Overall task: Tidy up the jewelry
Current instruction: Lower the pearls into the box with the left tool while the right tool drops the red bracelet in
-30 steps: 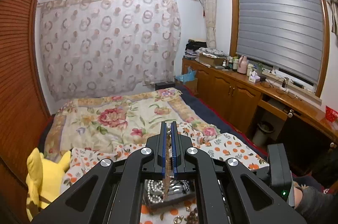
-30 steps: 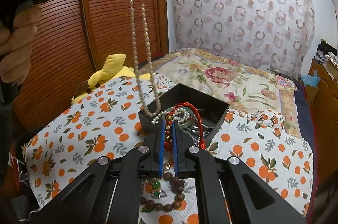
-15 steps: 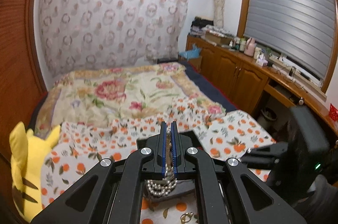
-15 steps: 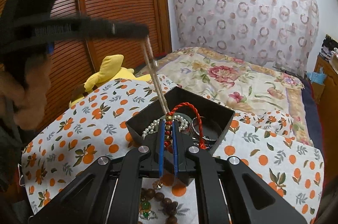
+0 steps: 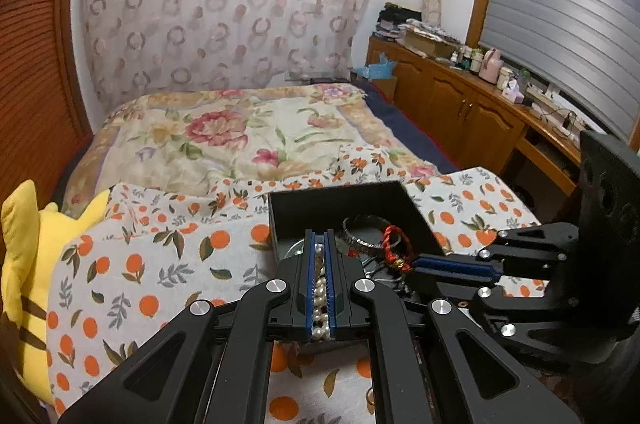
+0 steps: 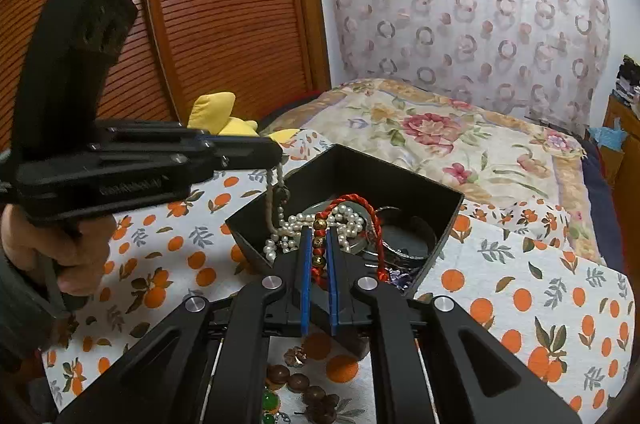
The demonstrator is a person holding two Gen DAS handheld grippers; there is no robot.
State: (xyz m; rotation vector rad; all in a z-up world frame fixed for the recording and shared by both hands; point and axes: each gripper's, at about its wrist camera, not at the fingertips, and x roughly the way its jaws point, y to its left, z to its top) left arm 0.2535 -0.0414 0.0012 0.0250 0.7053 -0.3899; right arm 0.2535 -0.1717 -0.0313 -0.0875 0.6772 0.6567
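A black open box [image 6: 420, 187] sits on the orange-print cloth and also shows in the left wrist view [image 5: 340, 203]. My left gripper [image 5: 319, 236] is shut on a pearl necklace [image 5: 319, 298], held low over the box's near-left edge; in the right wrist view [image 6: 276, 151] the strand [image 6: 304, 224] hangs from it and piles in the box. My right gripper [image 6: 318, 236] is shut on a red cord bracelet with gold beads [image 6: 348, 203], held just over the box; it also shows in the left wrist view [image 5: 394, 248]. A silver bangle [image 5: 360, 230] lies in the box.
Brown bead bracelet [image 6: 308, 384] and green beads [image 6: 270, 402] lie on the cloth in front of the box. A yellow plush toy [image 5: 24, 264] is at the left. A floral bedspread [image 5: 240, 139] lies behind; wooden cabinets [image 5: 460, 111] stand at the right.
My left gripper has come down from high above to the box, and the hanging pearl strand has piled into the box. My right gripper has kept the red bracelet over the box.
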